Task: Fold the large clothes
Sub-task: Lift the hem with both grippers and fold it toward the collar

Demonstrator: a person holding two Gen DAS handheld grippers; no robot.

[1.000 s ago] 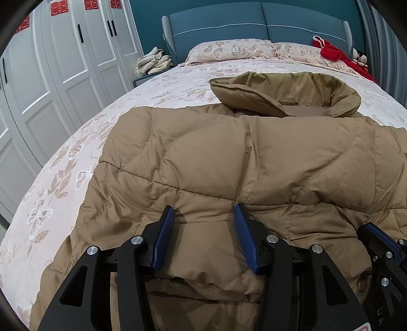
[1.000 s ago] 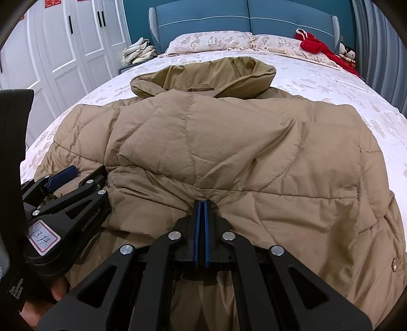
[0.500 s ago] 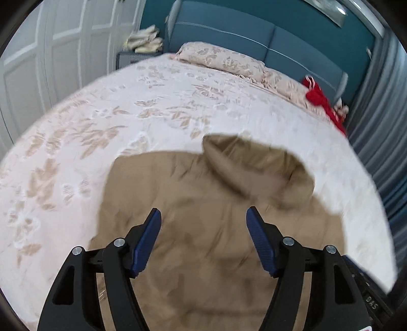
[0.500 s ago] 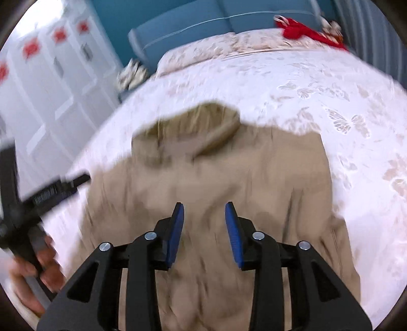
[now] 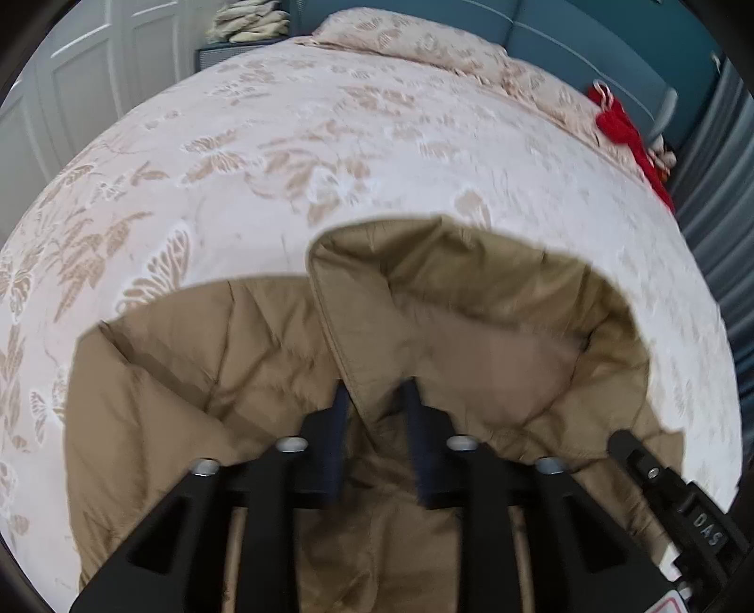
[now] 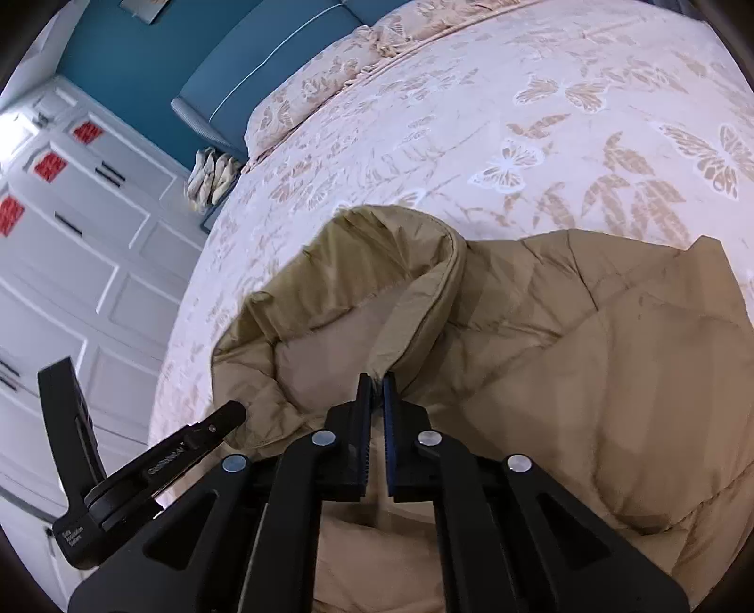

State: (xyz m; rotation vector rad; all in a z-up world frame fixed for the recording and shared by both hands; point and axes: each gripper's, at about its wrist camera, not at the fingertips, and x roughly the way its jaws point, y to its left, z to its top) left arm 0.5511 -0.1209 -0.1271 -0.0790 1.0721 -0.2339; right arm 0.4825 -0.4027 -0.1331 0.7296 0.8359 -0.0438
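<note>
A tan quilted puffer jacket (image 5: 212, 368) lies folded on the bed, its hood (image 5: 471, 292) pointing toward the headboard. My left gripper (image 5: 374, 401) is closing around the left edge of the hood where it meets the collar, jaws narrow with fabric between them. My right gripper (image 6: 375, 382) is shut on the hood's right edge (image 6: 424, 306) at the collar. The jacket body (image 6: 589, 377) spreads to the right in the right wrist view. The left gripper also shows in the right wrist view (image 6: 155, 467), at the lower left.
The bed has a floral cream cover (image 5: 330, 141) with pillows (image 5: 414, 42) by a blue headboard (image 6: 264, 70). A red item (image 5: 622, 127) lies at the far right. White wardrobe doors (image 6: 70, 245) stand to the left, with folded cloths (image 6: 212, 174) on a nightstand.
Both grippers left the jacket's lower body, opened, moved forward to the hood, and closed on its two edges at the collar.
</note>
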